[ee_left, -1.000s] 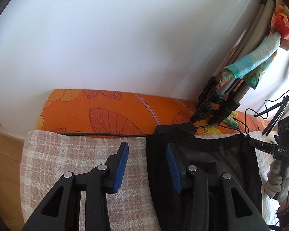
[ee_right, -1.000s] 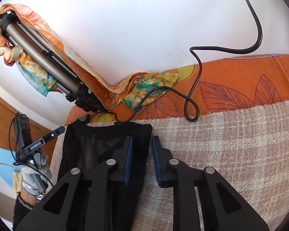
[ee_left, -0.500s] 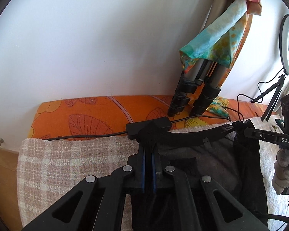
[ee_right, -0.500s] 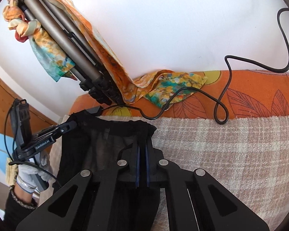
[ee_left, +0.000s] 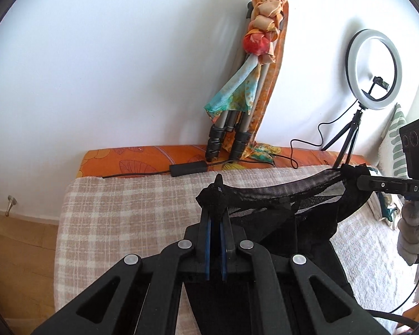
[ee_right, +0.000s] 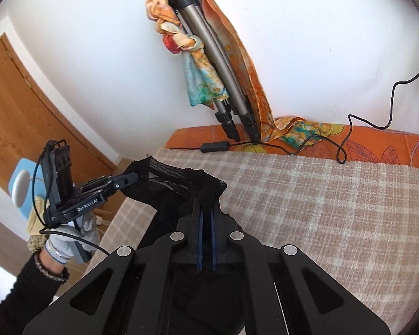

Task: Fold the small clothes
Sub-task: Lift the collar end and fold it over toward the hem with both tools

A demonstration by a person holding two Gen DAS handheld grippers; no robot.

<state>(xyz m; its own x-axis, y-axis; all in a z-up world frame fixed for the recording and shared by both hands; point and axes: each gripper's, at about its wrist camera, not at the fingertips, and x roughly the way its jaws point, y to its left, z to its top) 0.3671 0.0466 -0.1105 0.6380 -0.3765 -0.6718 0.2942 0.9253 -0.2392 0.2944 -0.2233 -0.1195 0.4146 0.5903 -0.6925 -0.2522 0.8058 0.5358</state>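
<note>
A small black garment (ee_left: pixel 287 209) with a mesh waistband hangs stretched between my two grippers, lifted above the checked blanket (ee_left: pixel 131 212). My left gripper (ee_left: pixel 215 192) is shut on its left waistband corner. My right gripper (ee_right: pixel 206 195) is shut on the right corner (ee_right: pixel 209 184). The right gripper also shows at the right in the left wrist view (ee_left: pixel 357 178), and the left gripper at the left in the right wrist view (ee_right: pixel 131 178). The garment's lower part hangs behind the gripper bodies.
A folded tripod wrapped in a colourful scarf (ee_left: pixel 245 106) leans on the wall behind the orange mattress (ee_left: pixel 142 156). A black power adapter and cable (ee_left: pixel 187 169) lie on it. A ring light (ee_left: pixel 375 69) stands at the right. A wooden door (ee_right: pixel 22 117) is at the left.
Both grippers closed on the garment's waistband corners, then lifted it off the blanket and pulled back, stretching the waistband between them.
</note>
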